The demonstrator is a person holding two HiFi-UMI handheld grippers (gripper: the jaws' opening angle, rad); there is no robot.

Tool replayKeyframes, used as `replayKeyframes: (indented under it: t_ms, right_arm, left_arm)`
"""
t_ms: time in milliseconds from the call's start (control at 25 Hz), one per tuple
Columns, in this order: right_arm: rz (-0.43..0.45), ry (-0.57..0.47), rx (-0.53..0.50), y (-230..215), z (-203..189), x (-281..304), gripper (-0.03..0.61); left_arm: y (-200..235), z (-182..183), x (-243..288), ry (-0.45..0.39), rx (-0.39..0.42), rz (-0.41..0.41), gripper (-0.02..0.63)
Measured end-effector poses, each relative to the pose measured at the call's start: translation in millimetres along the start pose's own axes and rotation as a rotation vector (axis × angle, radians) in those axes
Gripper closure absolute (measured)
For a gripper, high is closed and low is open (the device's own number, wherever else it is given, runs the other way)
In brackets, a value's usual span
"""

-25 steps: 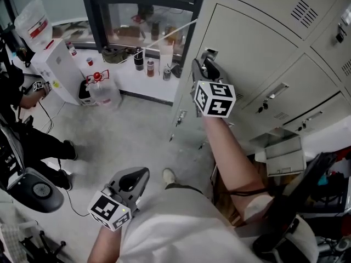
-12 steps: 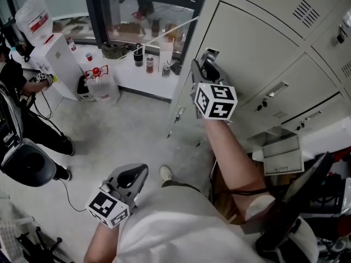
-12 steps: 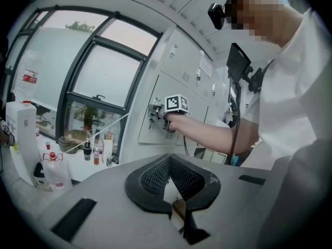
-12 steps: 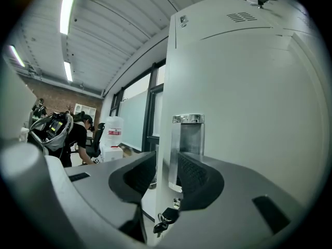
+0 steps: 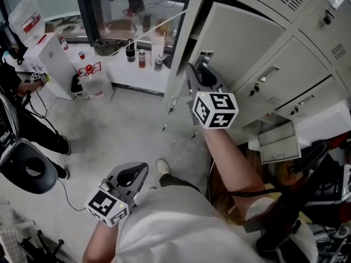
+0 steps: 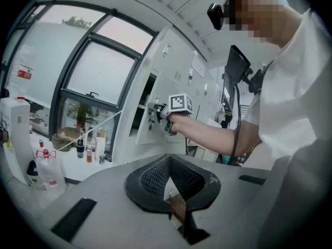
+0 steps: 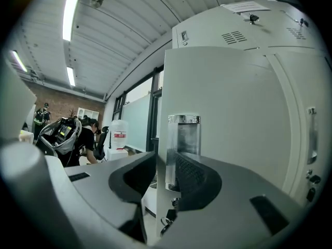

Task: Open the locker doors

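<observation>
Finding: my right claw point(image 5: 200, 75) is clamped on the free edge of the pale grey metal locker door point(image 5: 247, 43), at its chrome recessed pull point(image 7: 184, 134), presumably for leverage. The door stands ajar. My left claw point(image 5: 134, 175) hangs low near my waist, jaws together, empty. The door hides the compartment behind it.
</observation>
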State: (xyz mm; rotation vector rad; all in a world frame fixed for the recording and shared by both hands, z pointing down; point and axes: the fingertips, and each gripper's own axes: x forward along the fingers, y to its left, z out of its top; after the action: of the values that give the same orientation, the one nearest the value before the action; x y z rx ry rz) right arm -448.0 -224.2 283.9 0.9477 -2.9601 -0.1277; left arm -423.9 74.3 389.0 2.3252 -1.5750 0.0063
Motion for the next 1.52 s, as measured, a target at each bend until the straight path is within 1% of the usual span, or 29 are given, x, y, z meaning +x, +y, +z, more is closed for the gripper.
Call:
replayKeyframes:
  t_ms: [400, 680, 800, 1080, 1360, 1520]
  right_arm:
    - [-0.008, 0.008, 0.002, 2.3, -2.9, -61.0, 0.486]
    - [0.034, 0.019, 0.022, -1.2, -3.0, -96.2, 0.486]
    - [0.037, 0.015, 0.023, -4.6, -4.3, -112.2, 0.485]
    - [-0.001, 0.007, 0.012, -14.5, -6.5, -151.2, 0.474]
    - [-0.049, 0.027, 0.002, -31.8, -9.4, -192.4, 0.476]
    - [-0.079, 0.033, 0.011, -45.3, -11.1, -215.2, 0.498]
  left_arm:
    - [-35.5, -15.8, -7.9, 0.012, 0.015, -0.074, 0.603]
    - [-55.9, -16.4, -13.9, 0.011, 0.034, -0.114, 0.603]
    - [-64.0, -19.1, -14.7, 0.016, 0.042, -0.13, 0.603]
    - [-86.7, -26.2, -13.5, 0.019, 0.058, -0.178, 0.604]
    - [-111.7, -35.7, -7.1, 0.031, 0.065, -0.244, 0.603]
    - [-126.2, -39.2, -0.7, 0.038, 0.072, -0.282, 0.603]
